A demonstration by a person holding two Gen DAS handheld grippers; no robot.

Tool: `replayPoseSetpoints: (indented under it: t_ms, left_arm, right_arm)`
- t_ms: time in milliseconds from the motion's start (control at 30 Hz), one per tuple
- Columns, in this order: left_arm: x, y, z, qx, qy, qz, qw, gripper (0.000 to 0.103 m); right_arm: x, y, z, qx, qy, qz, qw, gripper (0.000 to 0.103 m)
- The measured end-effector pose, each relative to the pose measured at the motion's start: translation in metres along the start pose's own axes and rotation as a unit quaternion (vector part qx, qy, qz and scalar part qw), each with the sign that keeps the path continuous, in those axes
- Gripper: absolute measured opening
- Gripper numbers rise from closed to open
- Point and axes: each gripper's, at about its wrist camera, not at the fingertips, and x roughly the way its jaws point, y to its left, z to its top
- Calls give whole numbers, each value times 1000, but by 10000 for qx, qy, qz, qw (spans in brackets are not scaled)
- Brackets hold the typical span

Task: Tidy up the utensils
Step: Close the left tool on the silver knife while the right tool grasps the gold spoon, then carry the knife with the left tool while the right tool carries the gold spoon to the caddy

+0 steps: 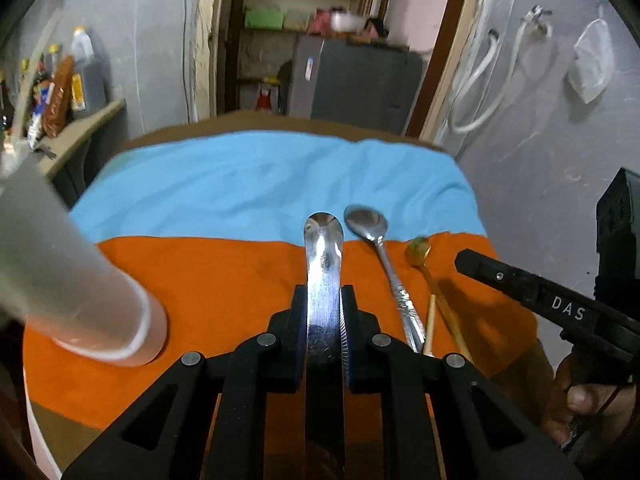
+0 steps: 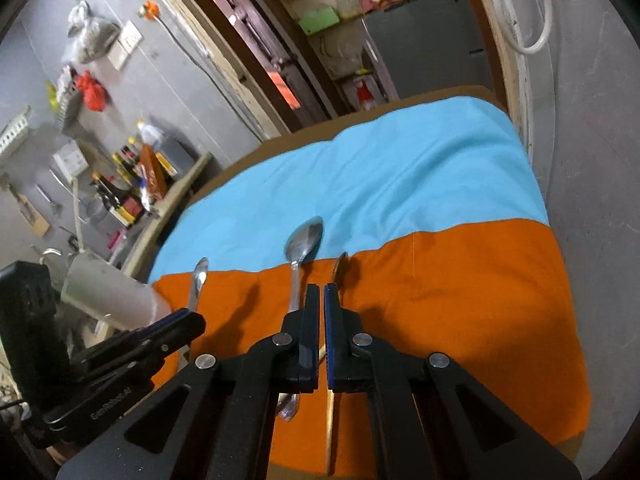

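Note:
My left gripper (image 1: 324,292) is shut on the flat handle of a wide steel spoon (image 1: 323,248), whose bowl points away over the orange cloth (image 1: 224,280). From the right wrist view, that left gripper (image 2: 192,316) and its steel spoon (image 2: 200,276) show at the left. A second steel spoon (image 1: 374,228) and a golden spoon (image 1: 418,248) lie side by side on the cloth. My right gripper (image 2: 320,290) is shut with nothing between its pads, hovering over the second steel spoon (image 2: 304,240) and the golden spoon (image 2: 342,264). A white cup (image 1: 80,280) stands at the left.
A blue cloth (image 1: 260,184) covers the far half of the round table (image 1: 280,122). A side shelf with bottles (image 1: 80,76) is at the left, and a grey wall (image 1: 540,140) is close on the right. A hand (image 1: 580,404) holds the right gripper (image 1: 520,288).

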Motion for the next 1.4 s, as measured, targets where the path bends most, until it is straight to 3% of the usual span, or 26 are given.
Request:
replayPoseSetpoints:
  t_ms: [100,267,400,567,633,767,833,900,967,1167,1400]
  left_arm:
    - [-7,-9,-3,124,-98,-3,9999,12]
    - [-1,-8,-8,62,110,50,9999,12]
    - [6,2,-10,-211,258,96,9994,12]
    - [5,4,-13,-286,281,66,9992,12]
    - [5,3,-14,-291,287,58,9991,12]
    - [6,4,-13,-354,284,58,9990,12]
    - [3,4,-12,-382,232,47,9990,12]
    - [-4,4,-10,-387,104,26,9992,12]
    - [-15,2,-8,-343,-104,-17,9994,12]
    - [-46,-8,-1,-180,-641,-112,9977,12]
    - [-83,-11,15,-191,-1164,-242,9927,12]
  right_arm:
    - [1,-1,-7,45,157,-92,9998,0]
    - [9,-6,-8,33,386,-357,9986,6]
    - [27,-7,-5,-154,773,-471,9958,22]
    - [45,1,4,-511,929,-948,9898,14]
    - [53,9,7,-689,965,-1287,9846,8]
    - [68,30,8,-1262,1036,-1854,9690,5]
    - [64,23,10,-984,964,-1607,9773,3]
    - [46,8,9,-474,605,-995,9921,3]
    - [28,5,7,-399,278,-718,9962,3]
    - [-24,20,-1,-625,-474,-314,9964,2]
    - [-48,52,6,-794,-1029,-141,9914,1]
